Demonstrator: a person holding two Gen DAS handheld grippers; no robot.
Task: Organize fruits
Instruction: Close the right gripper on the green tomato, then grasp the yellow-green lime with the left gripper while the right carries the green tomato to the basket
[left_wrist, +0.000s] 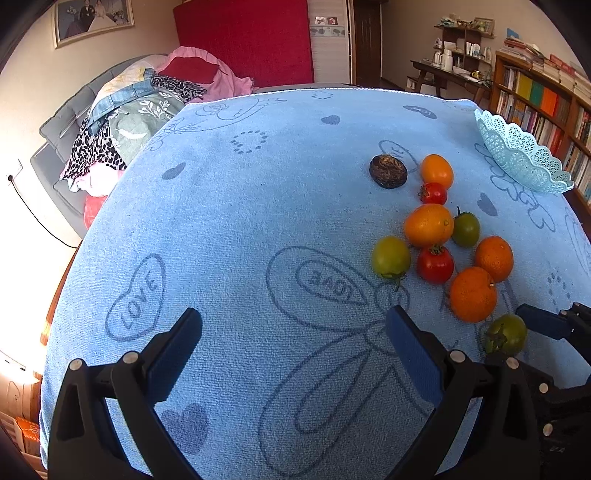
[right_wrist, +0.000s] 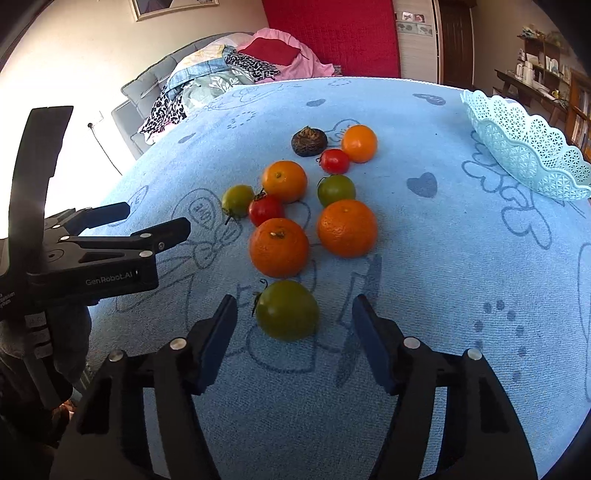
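Blue-padded jaws of the right gripper (right_wrist: 293, 332) stand apart on either side of a green tomato (right_wrist: 286, 309), the pads clear of its skin and nothing yet grasped, while the fruit rests on the light-blue towelling cloth (right_wrist: 424, 406) that covers the table. Off to its left the left gripper (left_wrist: 291, 354) hangs released and empty over bare cloth, its fingers spread wide. Just beyond the green tomato lie two large oranges (right_wrist: 279, 246) side by side, then a red tomato (right_wrist: 265, 209), two more green tomatoes (right_wrist: 336, 190), another orange (right_wrist: 284, 181), a second red tomato (right_wrist: 334, 161), a smaller orange (right_wrist: 359, 143) and a dark, shrivelled fruit (right_wrist: 308, 141) at the far end of the cluster. A pale turquoise lattice basket (right_wrist: 528, 147) sits well apart at the right edge of the table, seemingly empty and, by the task, the likely destination. The risks from here look plain: the tomato is round and smooth, so pads closing off-centre could squirt it forward into the oranges and scatter the group; too hard a squeeze could split a soft skin; and its stem (right_wrist: 258, 295), turned toward the left pad, may make that pad's contact uneven. The carry to the basket is long, and the lattice rim stands high enough to catch a low-held fruit
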